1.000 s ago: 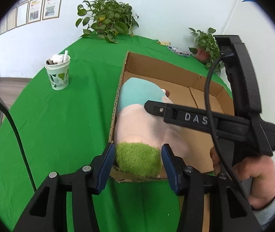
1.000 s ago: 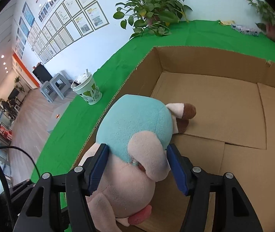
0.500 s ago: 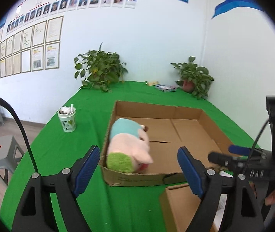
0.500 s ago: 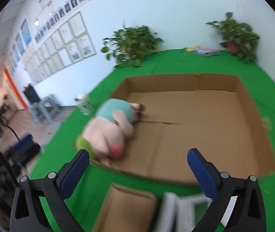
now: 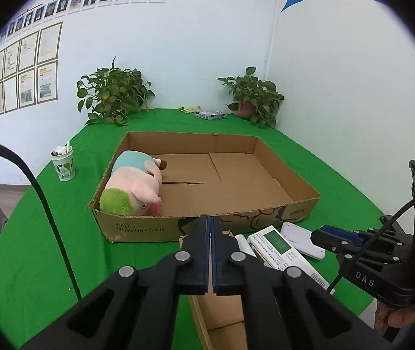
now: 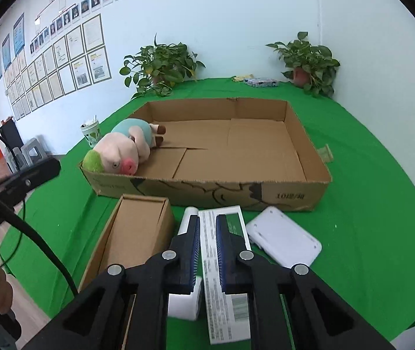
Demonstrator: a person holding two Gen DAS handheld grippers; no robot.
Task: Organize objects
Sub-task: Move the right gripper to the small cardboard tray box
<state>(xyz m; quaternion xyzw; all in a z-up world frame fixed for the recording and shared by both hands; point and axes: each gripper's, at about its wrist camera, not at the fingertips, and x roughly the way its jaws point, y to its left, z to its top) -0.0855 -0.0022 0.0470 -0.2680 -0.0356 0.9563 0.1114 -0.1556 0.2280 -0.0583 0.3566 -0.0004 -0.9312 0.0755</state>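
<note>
A plush pig (image 5: 133, 188) with a green tuft and a teal back lies on its side in the near-left corner of a shallow open cardboard box (image 5: 283, 210) on a green-covered desk (image 5: 47, 233), its snout toward the box's front wall. The rest of the box floor shows bare cardboard flaps.

In front of the box, the left gripper (image 5: 209, 250) hangs above the desk with its blue-padded jaws pressed together and nothing between them. The right gripper (image 6: 207, 250) is nearly closed, a narrow gap left between its fingers, poised over a long white carton with a green panel (image 6: 225, 300); whether the pads touch the carton cannot be told.

Just left of that carton lies a white tube-shaped item (image 6: 185, 291), and left of that a small open cardboard box (image 6: 131, 239). To the carton's right rests a flat white rounded device (image 6: 284, 240).

Left of the big box stands a patterned paper cup (image 5: 63, 164) with a straw. Two potted plants (image 5: 112, 97) sit behind the box by the wall, a small packet (image 5: 210, 114) between them.
</note>
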